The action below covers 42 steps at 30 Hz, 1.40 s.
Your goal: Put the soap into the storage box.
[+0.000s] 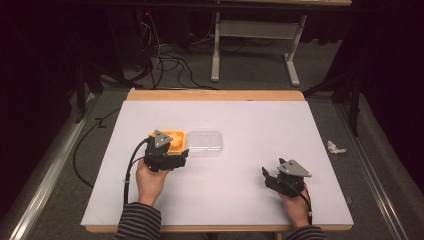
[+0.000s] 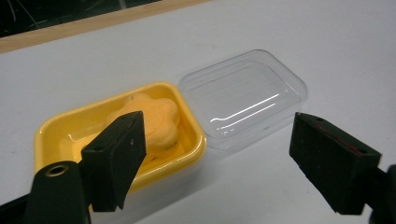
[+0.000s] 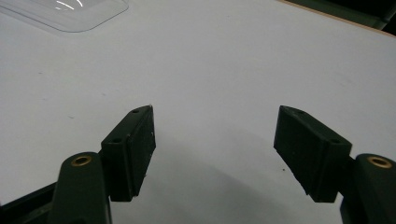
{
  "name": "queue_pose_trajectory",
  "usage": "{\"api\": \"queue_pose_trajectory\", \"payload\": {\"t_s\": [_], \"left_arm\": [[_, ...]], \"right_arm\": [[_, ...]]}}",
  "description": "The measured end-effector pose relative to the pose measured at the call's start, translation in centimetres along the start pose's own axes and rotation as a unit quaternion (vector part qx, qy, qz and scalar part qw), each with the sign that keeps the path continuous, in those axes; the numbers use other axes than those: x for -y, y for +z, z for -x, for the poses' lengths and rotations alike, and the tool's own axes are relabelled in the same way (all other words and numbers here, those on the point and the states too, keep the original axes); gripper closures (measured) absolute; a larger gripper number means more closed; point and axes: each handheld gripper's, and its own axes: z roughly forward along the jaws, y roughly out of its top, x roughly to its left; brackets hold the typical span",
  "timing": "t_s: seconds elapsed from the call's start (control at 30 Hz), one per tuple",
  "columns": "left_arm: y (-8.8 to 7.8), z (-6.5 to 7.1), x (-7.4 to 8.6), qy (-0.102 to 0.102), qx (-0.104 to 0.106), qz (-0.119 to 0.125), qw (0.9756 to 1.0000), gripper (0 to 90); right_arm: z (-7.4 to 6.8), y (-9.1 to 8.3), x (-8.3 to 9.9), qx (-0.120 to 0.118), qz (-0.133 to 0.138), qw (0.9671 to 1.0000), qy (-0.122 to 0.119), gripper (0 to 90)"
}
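Two grippers are wide open and hold nothing, the left gripper [image 2: 217, 156] just above the yellow box [image 2: 191, 140] with the clear lid [image 2: 243, 98] beside it, the right gripper [image 3: 215, 149] far off, so a low push could slide the light lid away.

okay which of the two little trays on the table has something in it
The yellow tray, by the left gripper: an orange flower-shaped block lies in it. The clear plastic tray beside it is empty.
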Motion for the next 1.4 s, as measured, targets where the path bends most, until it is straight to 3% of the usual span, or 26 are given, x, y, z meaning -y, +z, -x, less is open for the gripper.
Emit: {"api": "queue_pose_trajectory", "payload": {"t_s": [0.27, 0.83, 0.97, 1.13, 1.4], "left_arm": [[-0.5, 0.6, 0.2, 0.000, 0.011, -0.011, 0.9999, 19.3], [-1.8, 2.5, 0.4, -0.010, 0.042, -0.007, 0.9990, 18.8], [-1.9, 2.8, 0.6, 0.003, 0.039, -0.004, 0.9992, 18.3], [-1.9, 3.2, 0.8, 0.004, 0.045, -0.005, 0.9990, 17.8], [-2.1, 3.9, 1.5, -0.009, 0.056, -0.005, 0.9984, 17.4]], "right_arm": [[0.0, 0.0, 0.0, 0.000, -0.001, 1.0000, 0.000, 30.1], [0.0, 0.0, 0.0, -0.002, 0.000, 1.0000, 0.001, 31.3], [-0.1, 0.0, 0.0, -0.001, 0.001, 1.0000, 0.000, 31.4], [0.0, 0.0, 0.0, -0.004, -0.003, 1.0000, -0.001, 31.3], [0.0, 0.0, 0.0, -0.005, -0.005, 1.0000, 0.001, 31.2]]}}
